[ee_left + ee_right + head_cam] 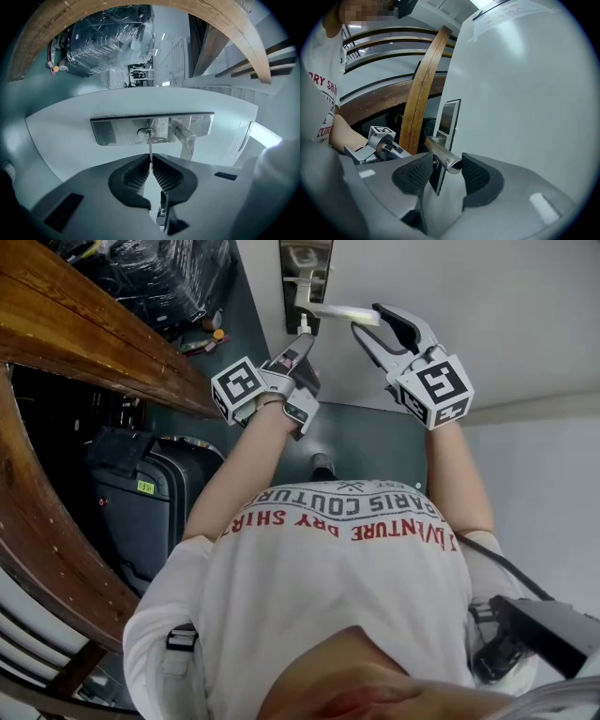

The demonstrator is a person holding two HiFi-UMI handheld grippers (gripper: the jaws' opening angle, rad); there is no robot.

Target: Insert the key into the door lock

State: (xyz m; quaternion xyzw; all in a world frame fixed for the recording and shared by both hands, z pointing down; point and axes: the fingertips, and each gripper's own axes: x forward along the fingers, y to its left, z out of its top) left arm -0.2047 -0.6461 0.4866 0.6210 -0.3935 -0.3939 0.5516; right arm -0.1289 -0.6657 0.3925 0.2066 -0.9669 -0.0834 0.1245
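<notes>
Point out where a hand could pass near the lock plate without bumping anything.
Free: the bare door face beyond the right gripper, away from the lock plate. Crowded: the plate itself, where the left gripper pinches the key at the keyhole and the lever handle sits between the right gripper's open jaws.

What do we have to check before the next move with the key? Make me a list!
1. Is the key held tight by the left gripper? Ok, the jaws are shut on it.
2. Is the key tip in the keyhole? Ok. How deep it goes: cannot tell.
3. Is the handle end between the jaws of the right gripper? Ok.
4. Are the right pads pressing the handle? Not ok, the jaws are open.
5. Is the door unlocked? Cannot tell.
</notes>
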